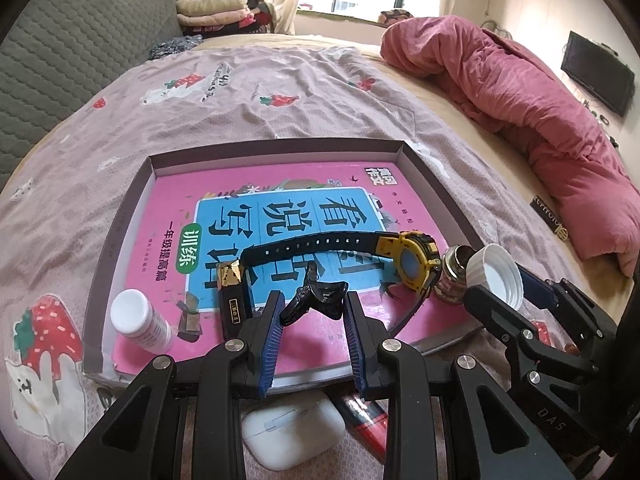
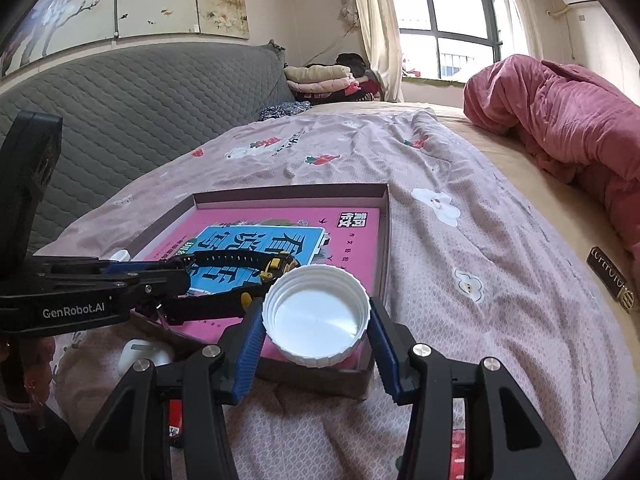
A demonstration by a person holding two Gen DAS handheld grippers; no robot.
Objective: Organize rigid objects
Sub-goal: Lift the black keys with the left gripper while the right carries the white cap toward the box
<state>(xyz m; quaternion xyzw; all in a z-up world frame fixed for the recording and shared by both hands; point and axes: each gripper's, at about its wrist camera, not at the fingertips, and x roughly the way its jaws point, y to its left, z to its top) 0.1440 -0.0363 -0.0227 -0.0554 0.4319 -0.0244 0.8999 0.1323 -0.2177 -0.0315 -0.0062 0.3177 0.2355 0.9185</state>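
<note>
Bedroom scene: a bed covered by a mauve strawberry-print sheet (image 1: 240, 120) fills both views, with a grey quilted headboard (image 1: 60, 60) at nine o'clock and a window at twelve.

Left wrist view, left to right: a shallow box tray (image 1: 132, 200) sits on the sheet with a pink book (image 1: 168, 208) lying flat inside it. A white pill bottle (image 1: 138, 320) lies on its side at the tray's eight o'clock corner, close to the low wall. Near it is a small black and gold case (image 1: 232, 292). The left gripper (image 1: 314, 304) has its blue pads closed narrowly on a black hair clip (image 1: 316, 300), held over the book near the tray's six o'clock edge. A black and yellow watch (image 1: 412, 260) stretches across the book toward three o'clock, with a small metal jar (image 1: 452, 276) just beside it. Outside the near wall, a white earbud case (image 1: 292, 436) and a red tube (image 1: 368, 420) lie on the sheet.

Right wrist view: the right gripper (image 2: 316, 328) holds a white ribbed cap (image 2: 316, 316), open side up, between wide-set pads, above the tray's five o'clock corner. Open sheet extends from one to three o'clock, up to a bunched pink duvet (image 2: 560, 120).
</note>
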